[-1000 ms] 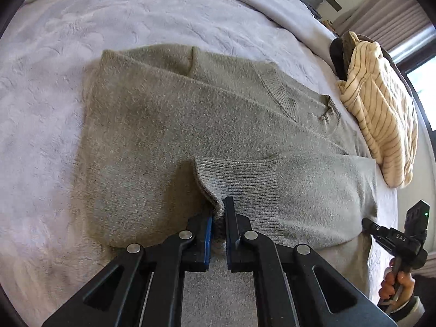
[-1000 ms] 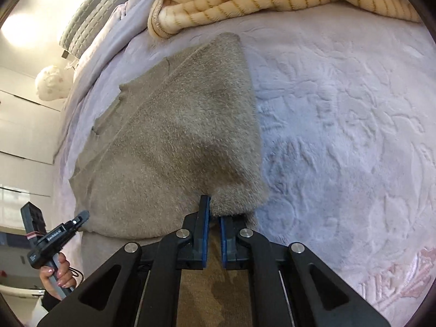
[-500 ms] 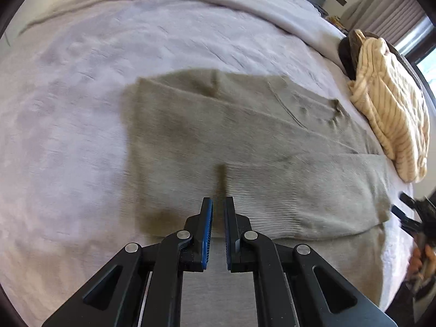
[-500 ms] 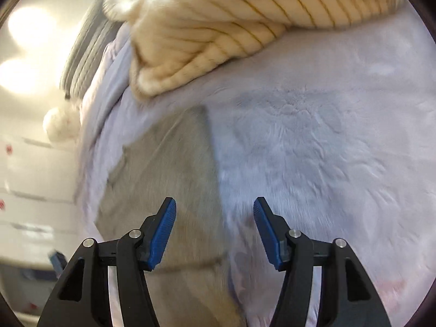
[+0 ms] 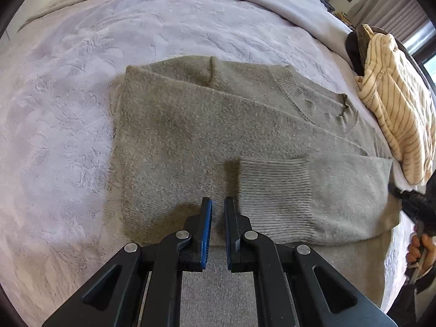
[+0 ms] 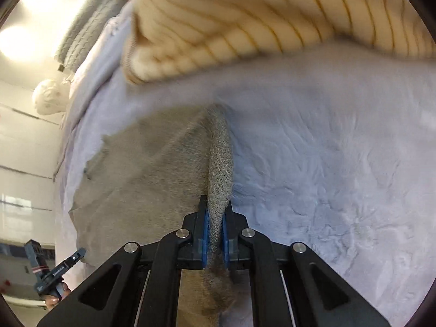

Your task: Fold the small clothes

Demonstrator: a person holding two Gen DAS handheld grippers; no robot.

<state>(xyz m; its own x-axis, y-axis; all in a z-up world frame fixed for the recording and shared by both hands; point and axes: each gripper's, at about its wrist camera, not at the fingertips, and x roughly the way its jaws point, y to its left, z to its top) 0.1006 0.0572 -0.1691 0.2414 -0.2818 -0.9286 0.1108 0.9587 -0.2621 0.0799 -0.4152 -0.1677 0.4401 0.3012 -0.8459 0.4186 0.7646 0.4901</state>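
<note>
A grey-green knit sweater (image 5: 190, 136) lies flat on the bed, one sleeve folded across its body with the ribbed cuff (image 5: 272, 190) near the middle. My left gripper (image 5: 217, 204) hovers just left of that cuff, shut, with nothing between its fingers. In the right wrist view the sweater (image 6: 152, 177) spreads to the left. Its side edge rises in a pinched ridge (image 6: 219, 169). The jaws of my right gripper (image 6: 215, 212) are closing on that ridge, and the blue pads press the knit from both sides.
A cream sweater with thin stripes (image 5: 395, 109) is heaped at the bed's right side, close beyond the grey one (image 6: 245, 13). A lilac fleece blanket (image 5: 68, 136) covers the bed. A hand (image 5: 417, 248) holds the other gripper at the right rim.
My left gripper let go of the cuff and drew back; the sleeve now lies flat. My right gripper opened, slid along the sweater's edge and closed on it again.
</note>
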